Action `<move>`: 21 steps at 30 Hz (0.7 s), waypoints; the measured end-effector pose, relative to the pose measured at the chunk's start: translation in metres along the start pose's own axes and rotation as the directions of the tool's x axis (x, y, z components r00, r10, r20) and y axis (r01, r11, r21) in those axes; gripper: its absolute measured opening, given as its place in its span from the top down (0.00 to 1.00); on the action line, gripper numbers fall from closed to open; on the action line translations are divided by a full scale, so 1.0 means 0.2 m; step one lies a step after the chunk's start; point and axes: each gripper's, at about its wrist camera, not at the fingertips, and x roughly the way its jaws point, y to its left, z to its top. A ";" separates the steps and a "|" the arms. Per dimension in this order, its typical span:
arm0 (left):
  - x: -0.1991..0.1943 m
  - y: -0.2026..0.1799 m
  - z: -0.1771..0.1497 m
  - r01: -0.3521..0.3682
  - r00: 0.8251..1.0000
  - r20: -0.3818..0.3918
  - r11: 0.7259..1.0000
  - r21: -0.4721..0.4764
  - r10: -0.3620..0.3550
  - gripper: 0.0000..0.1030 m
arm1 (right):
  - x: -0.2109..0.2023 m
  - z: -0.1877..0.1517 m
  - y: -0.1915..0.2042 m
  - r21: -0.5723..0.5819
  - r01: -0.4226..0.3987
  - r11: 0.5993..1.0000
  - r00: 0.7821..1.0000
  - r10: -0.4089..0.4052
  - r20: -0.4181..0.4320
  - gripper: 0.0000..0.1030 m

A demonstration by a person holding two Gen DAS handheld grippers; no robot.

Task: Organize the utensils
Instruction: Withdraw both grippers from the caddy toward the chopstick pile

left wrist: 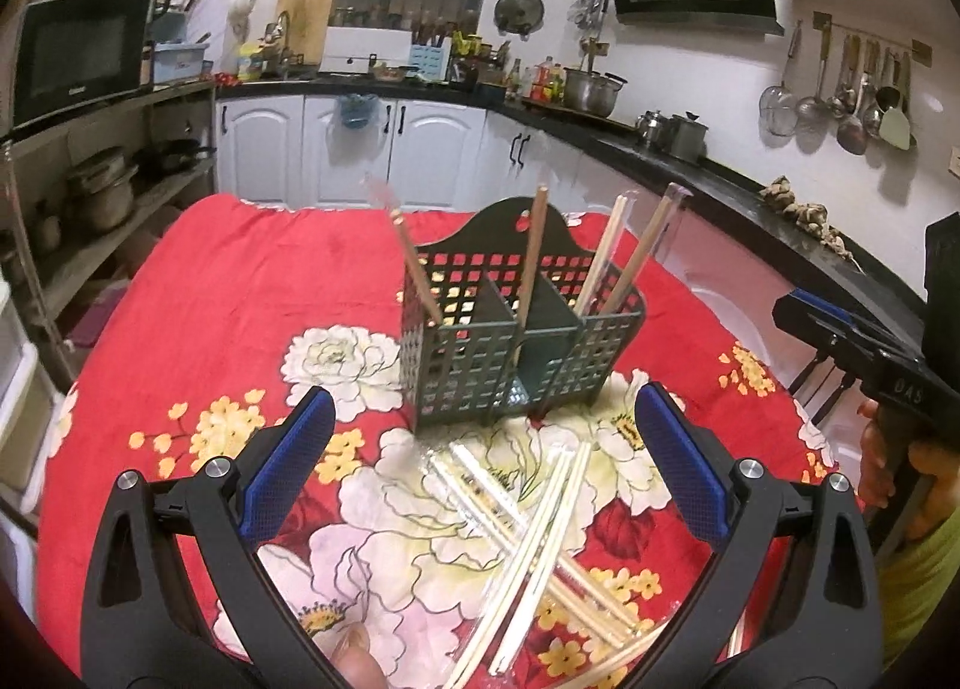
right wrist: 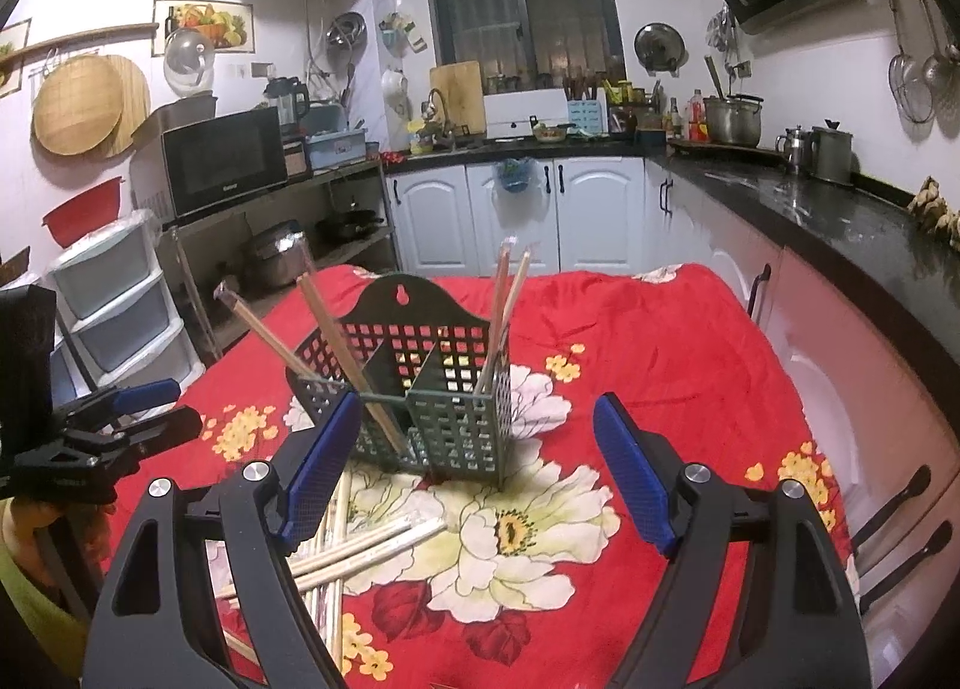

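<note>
Above a worktop draped in a red floral cloth (left wrist: pixel 240 293), both grippers hover with nothing in them. The left gripper (left wrist: pixel 483 461) has its jaws spread wide, blue pads facing each other. Between and just below them lies a loose pile of pale chopsticks (left wrist: pixel 540 539), several crossed over one another, some in clear wrappers.

The right gripper (right wrist: pixel 477 470) also has its jaws wide apart and empty. Its left pad overlaps the near corner of the caddy in its view, and the same pile of chopsticks (right wrist: pixel 360 551) lies on the cloth beside that pad.

Just beyond the pile stands a dark green caddy (left wrist: pixel 528 341), upright, with grid-pattern walls, a taller back panel with a hanging hole, and inner dividers forming three compartments. Seen from the left wrist, one wrapped pair of chopsticks leans out of the left compartment, a brown stick (left wrist: pixel 534 257) stands in the middle one, and two pairs lean to the right in the right one.

Around the worktop is a kitchen: white cabinets (right wrist: pixel 522 209) under a dark counter, a microwave (right wrist: pixel 225 161) on a shelf to the left, pots, and ladles hanging on the wall.
</note>
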 end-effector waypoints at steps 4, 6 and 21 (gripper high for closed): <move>0.00 0.02 -0.03 -0.004 1.000 -0.020 1.000 -0.007 0.004 0.10 | 0.02 -0.03 0.01 0.000 -0.010 1.000 1.000 0.010 -0.017 0.25; 0.01 0.03 -0.05 -0.004 1.000 -0.031 1.000 -0.014 0.004 0.10 | 0.03 -0.05 0.02 -0.002 -0.015 1.000 1.000 0.015 -0.025 0.25; 0.04 0.09 -0.25 -0.012 0.991 -0.132 0.999 -0.031 0.008 0.10 | 0.10 -0.18 0.08 -0.015 -0.053 0.998 0.993 0.051 -0.109 0.25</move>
